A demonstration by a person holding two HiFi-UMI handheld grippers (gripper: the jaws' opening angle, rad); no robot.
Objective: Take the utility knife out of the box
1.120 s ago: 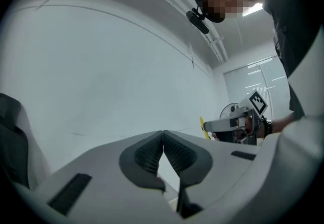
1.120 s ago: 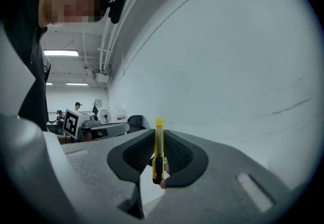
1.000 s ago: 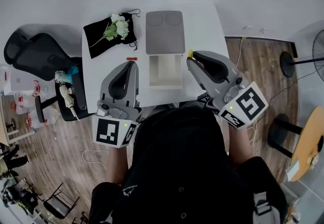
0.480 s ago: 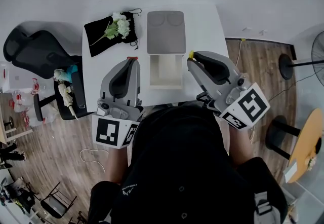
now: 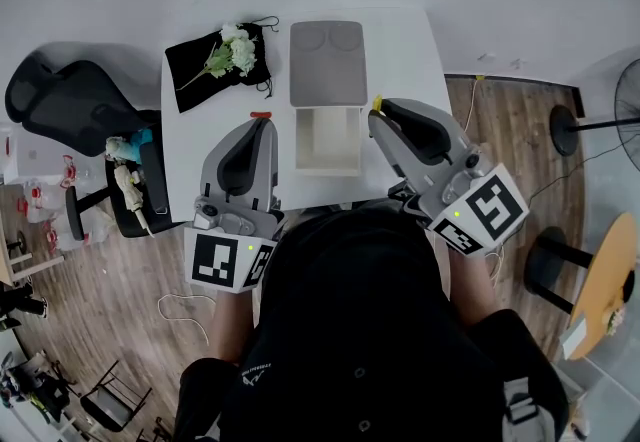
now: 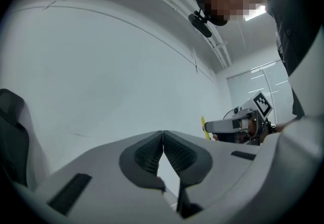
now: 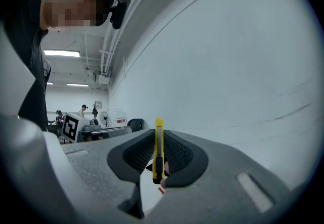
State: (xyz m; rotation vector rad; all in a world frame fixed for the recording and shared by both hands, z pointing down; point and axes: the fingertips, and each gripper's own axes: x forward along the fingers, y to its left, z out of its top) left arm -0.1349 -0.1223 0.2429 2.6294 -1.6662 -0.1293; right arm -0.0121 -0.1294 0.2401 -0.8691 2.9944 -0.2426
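In the head view, a white table carries one box, open, near the middle. Its grey lid is folded back toward the far edge. The one utility knife is outside the box, just beside the right rim. Only a small yellow tip of it shows at the nose of the right gripper. The left gripper is on the other side of the box, toward the near edge, with one small red piece just at its tip. At the far left corner lies one black cloth with one bunch of white flowers on it. Two grippers show in all, each with its marker cube toward the person.

In the left gripper view, the left gripper has its ribbed pads pressed tip to tip, clenched on nothing, and points at a bare white wall. Off to the right is the right gripper, with the yellow utility knife standing up from its nose.

In the right gripper view, the right gripper is clamped on the utility knife, which stands upright and edge-on between the pads, touching both. The knife is slim and yellow, with a greyish strip down its edge and a black piece lower down. Its top rises a little above the pads. The left gripper's marker cube shows at the left.
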